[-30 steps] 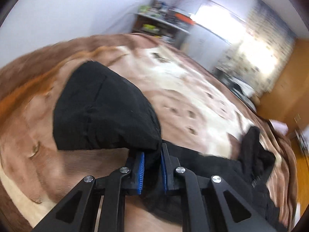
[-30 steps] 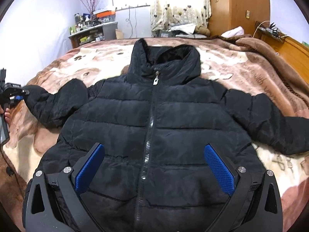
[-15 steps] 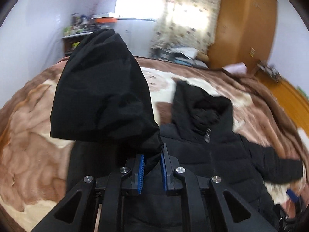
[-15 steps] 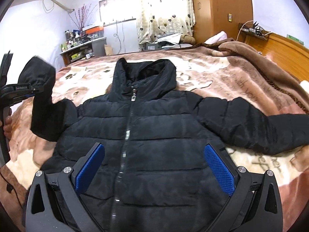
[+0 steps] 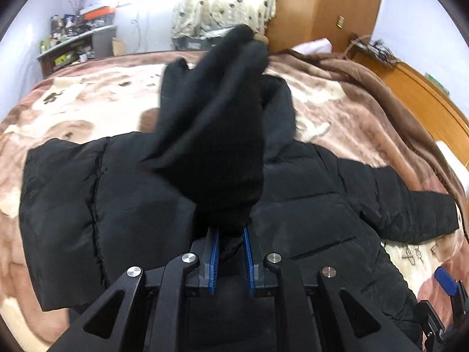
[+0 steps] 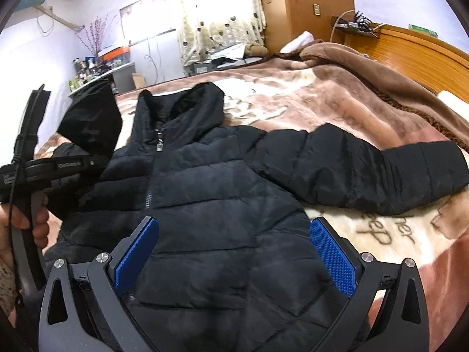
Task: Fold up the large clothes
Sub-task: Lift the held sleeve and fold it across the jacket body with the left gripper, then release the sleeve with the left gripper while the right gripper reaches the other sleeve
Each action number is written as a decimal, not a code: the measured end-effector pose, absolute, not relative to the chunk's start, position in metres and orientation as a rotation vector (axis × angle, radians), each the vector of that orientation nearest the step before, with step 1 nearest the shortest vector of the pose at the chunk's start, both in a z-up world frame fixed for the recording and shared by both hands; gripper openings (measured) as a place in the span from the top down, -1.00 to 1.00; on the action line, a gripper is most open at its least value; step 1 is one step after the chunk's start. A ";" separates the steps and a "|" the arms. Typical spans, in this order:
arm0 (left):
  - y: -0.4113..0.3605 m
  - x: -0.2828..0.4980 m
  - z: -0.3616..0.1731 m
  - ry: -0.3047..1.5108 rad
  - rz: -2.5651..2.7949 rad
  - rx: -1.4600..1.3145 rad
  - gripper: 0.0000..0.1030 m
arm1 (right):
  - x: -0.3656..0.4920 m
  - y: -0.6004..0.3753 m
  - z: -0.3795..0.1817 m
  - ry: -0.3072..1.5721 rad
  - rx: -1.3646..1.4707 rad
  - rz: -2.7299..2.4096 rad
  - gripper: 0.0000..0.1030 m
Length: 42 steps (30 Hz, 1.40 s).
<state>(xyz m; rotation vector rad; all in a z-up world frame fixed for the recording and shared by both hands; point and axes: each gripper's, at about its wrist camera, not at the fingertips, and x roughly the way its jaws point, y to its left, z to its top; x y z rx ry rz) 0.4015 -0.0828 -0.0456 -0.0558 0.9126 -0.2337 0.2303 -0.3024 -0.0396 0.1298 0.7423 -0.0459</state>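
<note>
A black quilted puffer jacket (image 6: 222,193) lies zipped, front up, on the bed's plush brown-and-cream blanket (image 6: 337,99), one sleeve (image 5: 222,158) lifted, pinched in the left claw (image 5: 230,252), the right claw (image 6: 234,252) spread wide, empty.

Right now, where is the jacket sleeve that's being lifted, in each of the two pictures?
Left wrist view: the lifted sleeve fills the centre, rising from the left gripper.
Right wrist view: it stands at the left edge, above the jacket's front.
Shared landmark: the spotted curtain by the wardrobe.
</note>
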 end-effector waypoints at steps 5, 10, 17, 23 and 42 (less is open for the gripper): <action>-0.113 0.413 -0.076 0.975 -0.277 -0.051 0.65 | 0.230 -0.319 -0.048 0.762 0.160 -0.072 -0.99; -0.118 0.417 -0.092 1.023 -0.294 -0.046 0.49 | 0.232 -0.323 -0.051 0.776 0.169 -0.090 -0.99; -0.096 0.405 -0.068 1.028 -0.400 -0.108 -0.16 | 0.245 -0.319 -0.054 0.793 0.175 -0.078 -0.99; -0.031 0.389 -0.008 0.952 -0.378 -0.130 -0.47 | 0.286 -0.298 -0.056 0.795 0.106 -0.045 -0.99; 0.080 0.419 -0.081 1.037 -0.011 -0.126 -0.60 | 0.380 -0.259 -0.112 0.946 0.207 0.065 0.58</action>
